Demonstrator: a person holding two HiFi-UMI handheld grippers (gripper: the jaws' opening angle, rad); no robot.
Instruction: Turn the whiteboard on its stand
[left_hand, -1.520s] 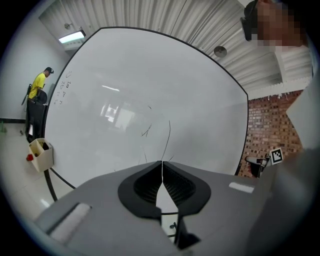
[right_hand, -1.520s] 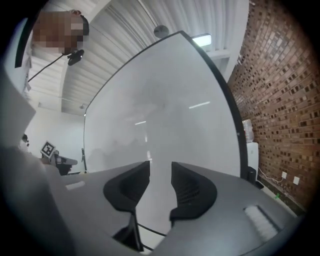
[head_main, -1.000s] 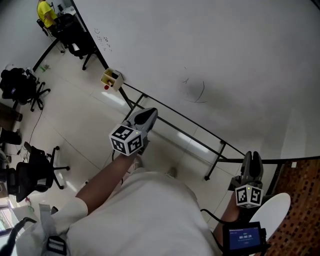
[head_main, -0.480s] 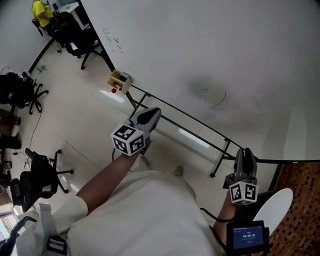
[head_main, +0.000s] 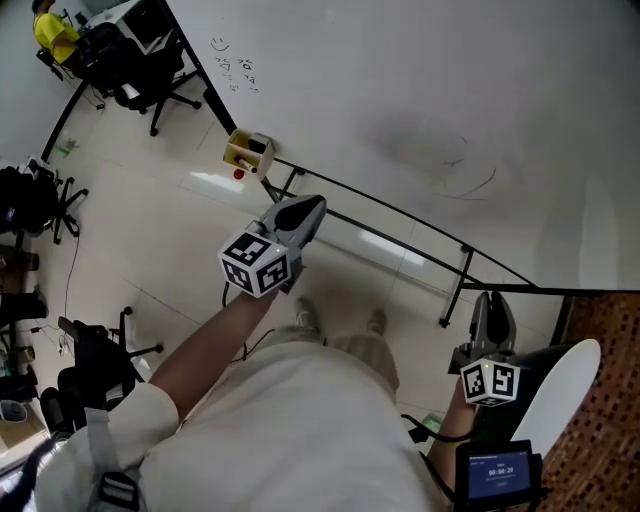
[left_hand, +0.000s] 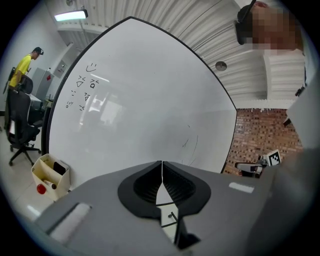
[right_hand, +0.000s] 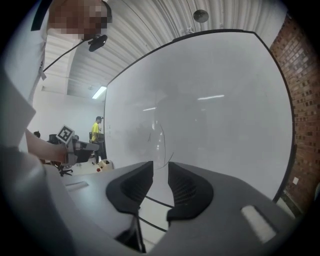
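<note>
The whiteboard (head_main: 420, 100) fills the far side on its black stand (head_main: 400, 215), with a pen box (head_main: 250, 152) at its lower left corner. The left gripper (head_main: 306, 212) is out front on a stretched arm, nose near level toward the board's bottom edge, jaws clenched on nothing. The right gripper (head_main: 492, 305) sits low by the right corner, its jaws a slit apart after just closing in, nothing between them. Neither touches the board. I'd say both are lining up to catch the frame and swing it.

Pale tiled floor (head_main: 150, 220) fills the frame's left. Black office chairs (head_main: 128, 62) stand on it at upper left, the whiteboard stand (head_main: 456, 290) at centre right.
</note>
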